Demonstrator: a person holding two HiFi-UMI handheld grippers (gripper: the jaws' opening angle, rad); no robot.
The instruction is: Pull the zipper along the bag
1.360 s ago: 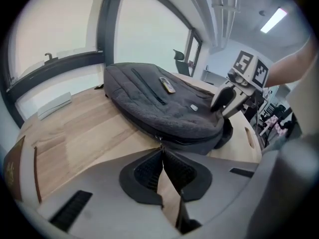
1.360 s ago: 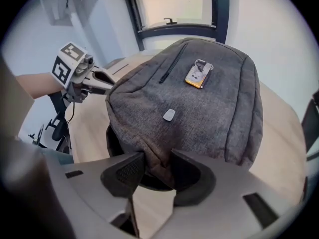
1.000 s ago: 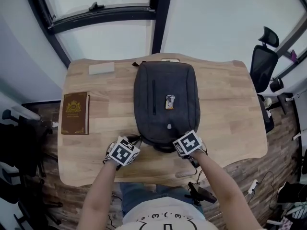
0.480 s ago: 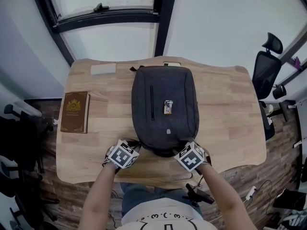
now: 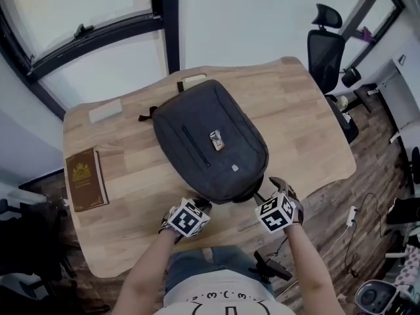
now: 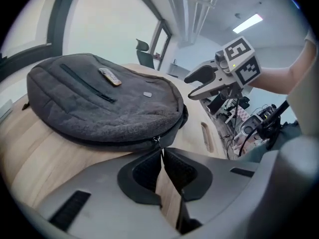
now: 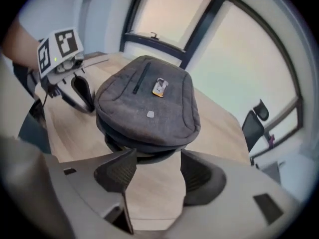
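Left hand-held gripper (image 6: 162, 154): jaws pinched together on the thin zipper pull (image 6: 160, 148), just below the slider (image 6: 156, 142), at the near rim of the bag (image 5: 210, 143). Right hand-held gripper (image 7: 152, 158): jaws spread wide, just opened, nothing between the pads. Near end of the bag just beyond its tips, untouched.

Against a second ago: right hand-held gripper no longer at the bag's near edge but drawn clear beside its right corner, hold let go. Left one a little further along the near end, presumably with the pull in tow. Whole head view swung too, hence no firm reading of whether the bag itself turned on the worktop (image 5: 308, 123).

Bag: dark grey backpack, lying flat in the middle of the wooden worktop, top end toward the window, small tag (image 5: 215, 141) on the front panel. Brown book (image 5: 85, 179) near the left edge, well apart from the bag. Pale flat block (image 5: 105, 111) at the far left corner. Office chair (image 5: 326, 48) beyond the right end.

Judged meaning for the task: steadying hold given up, pulling hold kept. Zipper travel probably under way round the near end, extent of track already covered not readable. Risk: without a second grip, bag likely to slide or swivel after the pull instead of yielding the slider.
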